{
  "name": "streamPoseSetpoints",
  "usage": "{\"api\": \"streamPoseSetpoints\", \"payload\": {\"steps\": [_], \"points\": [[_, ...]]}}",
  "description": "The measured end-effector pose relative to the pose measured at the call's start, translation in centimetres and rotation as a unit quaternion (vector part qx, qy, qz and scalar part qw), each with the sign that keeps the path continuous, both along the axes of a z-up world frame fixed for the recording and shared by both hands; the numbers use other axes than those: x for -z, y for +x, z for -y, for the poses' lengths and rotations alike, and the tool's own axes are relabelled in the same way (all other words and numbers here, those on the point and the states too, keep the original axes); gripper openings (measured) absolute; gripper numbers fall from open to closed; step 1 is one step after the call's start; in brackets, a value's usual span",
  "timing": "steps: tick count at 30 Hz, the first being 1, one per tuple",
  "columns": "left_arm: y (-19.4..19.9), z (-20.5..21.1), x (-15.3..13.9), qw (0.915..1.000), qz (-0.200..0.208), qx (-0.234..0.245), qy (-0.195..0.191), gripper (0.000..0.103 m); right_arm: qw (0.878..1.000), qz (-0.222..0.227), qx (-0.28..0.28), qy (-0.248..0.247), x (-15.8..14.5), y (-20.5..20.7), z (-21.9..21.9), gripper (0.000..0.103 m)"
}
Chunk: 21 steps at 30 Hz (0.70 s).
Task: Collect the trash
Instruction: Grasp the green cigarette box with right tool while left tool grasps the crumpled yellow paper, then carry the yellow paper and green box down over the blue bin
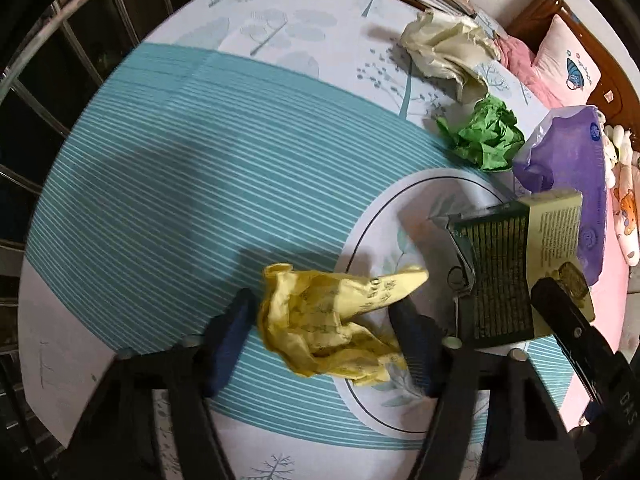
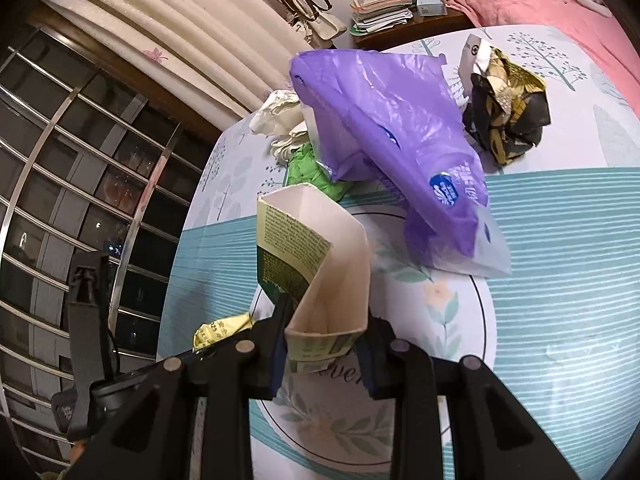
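The left gripper [image 1: 324,320] is low over the table [image 1: 160,152] and points forward along the striped cloth. Its two dark fingers [image 1: 228,332] stand wide apart, one on each side of the crumpled yellow paper [image 1: 320,328]. The right finger seems to touch the paper's edge, while the left finger is just beside it; the paper lies on the cloth, at the rim of the round printed medallion, and is not lifted.

The right gripper [image 2: 326,344] comes in from the near edge of the table and is tilted a little upward. Its jaws are closed on the bottom end of a flattened carton [image 2: 320,264], green and yellow outside and white inside, which stands up from the fingers above the cloth. In the left wrist view the same carton [image 1: 516,264] appears just to the right of the yellow paper.

Behind the carton lies a purple plastic bag [image 2: 392,128]. A green paper ball [image 1: 484,136] lies beside it and a cream paper wad [image 1: 444,48] behind that, toward the far edge. A dark crumpled wrapper [image 2: 506,116] with gold pattern lies on the cloth near the far right corner, just beside the bag.
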<state>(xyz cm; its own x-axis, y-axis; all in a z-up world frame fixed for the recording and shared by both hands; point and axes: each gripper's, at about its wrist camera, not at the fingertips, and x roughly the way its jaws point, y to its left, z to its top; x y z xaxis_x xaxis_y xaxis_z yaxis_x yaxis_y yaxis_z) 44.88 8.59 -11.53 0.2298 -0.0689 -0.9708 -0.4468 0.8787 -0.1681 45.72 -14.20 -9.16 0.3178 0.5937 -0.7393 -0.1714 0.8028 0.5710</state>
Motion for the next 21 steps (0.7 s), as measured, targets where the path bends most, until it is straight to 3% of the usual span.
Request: {"api": "streamPoseSetpoints", "payload": {"steps": [5,14,21], "points": [[-1.1,0.7,-0.5,0.9999,0.013,0.003,0.007,0.049,1.000,0.007,-0.005,0.002,-0.5,-1.2,0.2,0.029],[-4.7,1.7,-4.5,0.9984,0.044,0.030,0.019,0.049,1.000,0.025,0.011,-0.002,-2.5,-4.9,0.7,0.029],[-12.1,0.1,-9.2,0.9936,0.096,0.058,0.011,0.049,0.998,0.050,0.046,-0.018,-5.1,-11.6,0.6,0.029]]}}
